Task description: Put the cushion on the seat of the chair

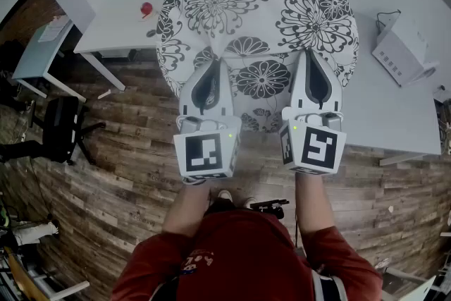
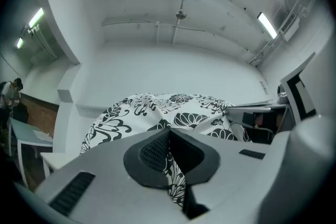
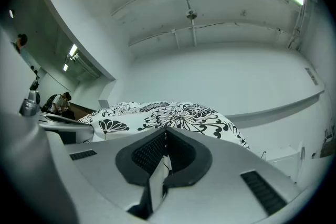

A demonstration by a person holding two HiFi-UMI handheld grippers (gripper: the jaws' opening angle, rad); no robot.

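Red-shirted person [image 1: 239,261] stands on a wood floor [image 1: 127,173], forearms reaching forward side by side. White table [image 1: 394,102] lies ahead. Round floral cushion [image 1: 261,3] spreads over it, near edge overhanging the floor. Left gripper [image 1: 215,65] and right gripper [image 1: 311,56] are each clamped on that near edge, fabric pinched between the jaws. Black chair [image 1: 60,127] stands well apart at left, across open floor. White box [image 1: 403,49] and small red object [image 1: 146,8] flank the cushion.
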